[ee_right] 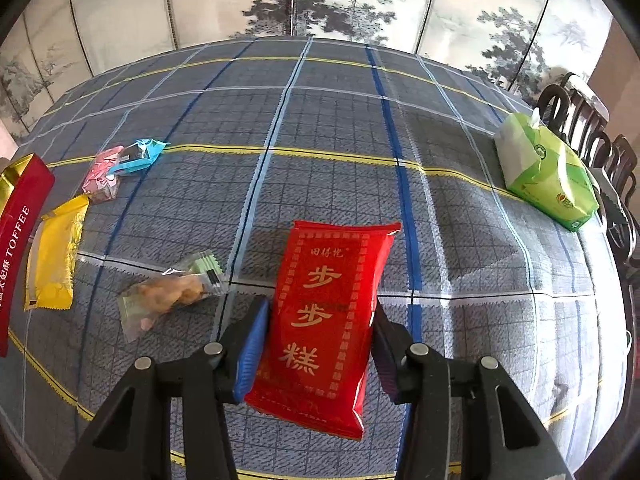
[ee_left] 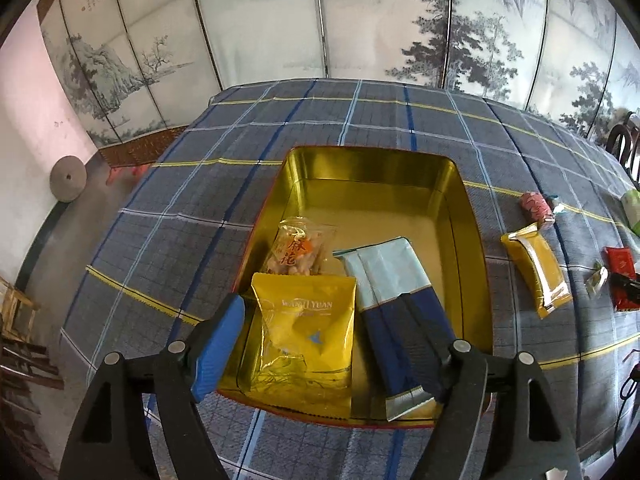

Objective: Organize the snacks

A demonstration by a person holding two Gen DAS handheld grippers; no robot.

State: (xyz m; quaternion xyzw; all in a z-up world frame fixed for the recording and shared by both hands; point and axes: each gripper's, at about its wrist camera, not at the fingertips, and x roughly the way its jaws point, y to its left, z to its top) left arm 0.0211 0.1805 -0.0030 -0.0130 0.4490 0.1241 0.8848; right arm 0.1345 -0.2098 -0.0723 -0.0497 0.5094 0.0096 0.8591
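Right gripper clamps glossy red snack pack over plaid cloth; open cloth at 12 o'clock. Left gripper spread wide, empty, above gold tin: yellow pouch and blue-white foil bar inside, far half bare.

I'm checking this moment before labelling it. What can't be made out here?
- Left view: blue packet, near end behind the left gripper's finger.
- Left view: red packets, cut by the right edge.
- Right view: red tin, cut by the left edge.
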